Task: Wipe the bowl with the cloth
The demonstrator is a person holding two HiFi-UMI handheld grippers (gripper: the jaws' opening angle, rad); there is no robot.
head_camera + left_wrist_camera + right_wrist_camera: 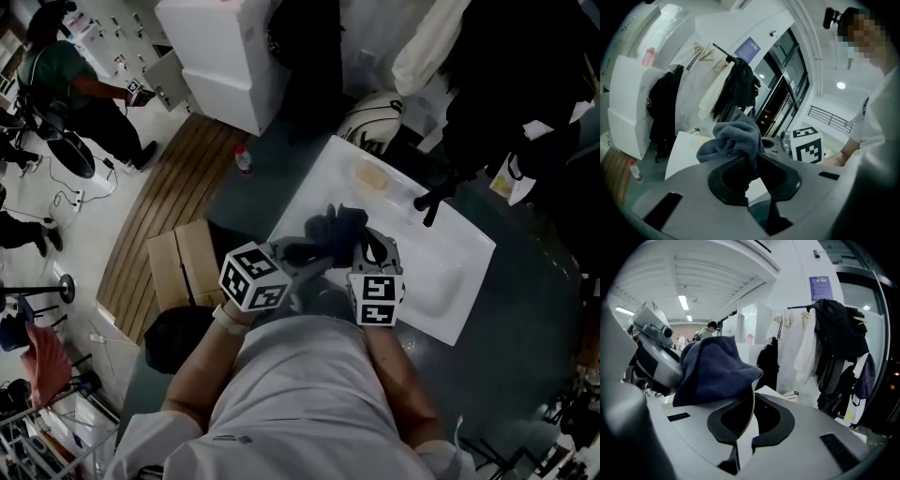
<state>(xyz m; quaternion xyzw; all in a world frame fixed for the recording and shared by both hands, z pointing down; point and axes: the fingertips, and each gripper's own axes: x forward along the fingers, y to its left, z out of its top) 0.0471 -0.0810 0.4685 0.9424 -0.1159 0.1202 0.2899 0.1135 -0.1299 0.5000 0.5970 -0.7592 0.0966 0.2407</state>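
Observation:
A dark blue-grey cloth [335,228] is bunched between both grippers above the white table [441,281]. In the left gripper view my left gripper [752,161] is shut on a fold of the cloth [733,138]. The bowl shows only as a thin pale rim [751,411] edge-on between the jaws of my right gripper [752,401], which is shut on it. The cloth [715,369] lies over the bowl and hides most of it. In the head view the left gripper [314,251] and right gripper [373,242] stand close together, jaws pointing at the cloth.
A pale shallow dish [372,175] and a black object [433,199] lie on the table's far part. A bottle with a red cap [244,159] and a cardboard box [183,262] sit on the floor at the left. Coats hang behind; a person [66,80] stands at the far left.

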